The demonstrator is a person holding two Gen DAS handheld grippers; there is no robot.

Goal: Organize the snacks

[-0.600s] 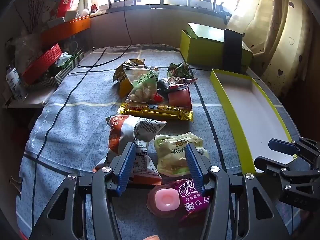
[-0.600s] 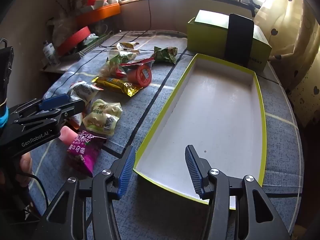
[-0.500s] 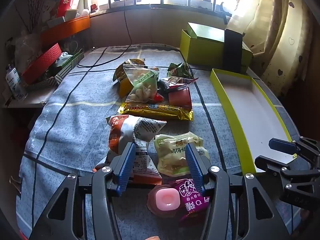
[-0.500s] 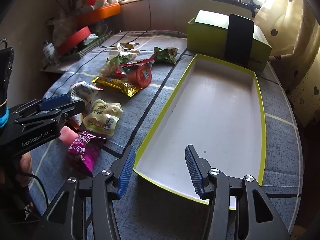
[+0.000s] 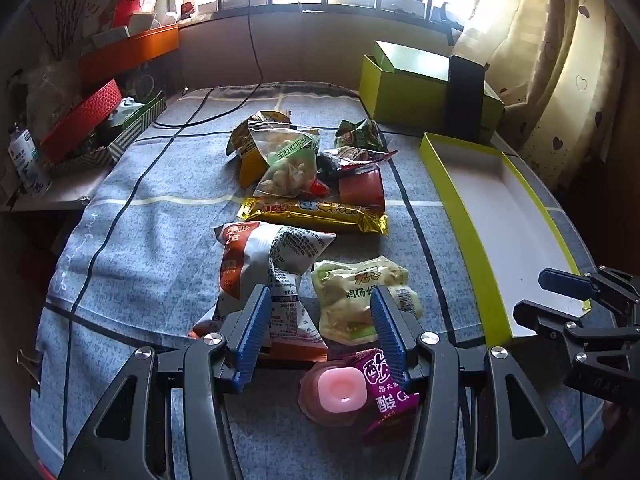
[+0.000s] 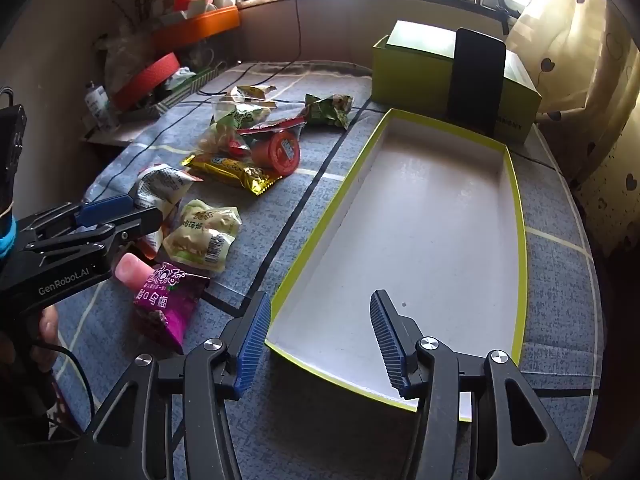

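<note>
Through the left wrist view I've got the left gripper (image 5: 318, 326) hanging above the near end of the snack pile, jaws parted fairly wide with nothing pinched; the pale green packet (image 5: 362, 300) sits just past the right finger and the white-and-orange bag (image 5: 266, 276) behind the left one, while the pink jelly cup (image 5: 340, 390) and purple pouch (image 5: 390, 390) lie below, close under the jaws. I'd call this the picking stage, nothing sorted yet; next I need to drop down, centre on one packet and close. Over in the right wrist view, the right gripper (image 6: 320, 336) is open too, empty, poised over the near rim of the yellow-edged tray (image 6: 312, 240), which holds nothing; the snacks lie to its left on the blue cloth (image 6: 308, 160), well apart from these jaws
</note>
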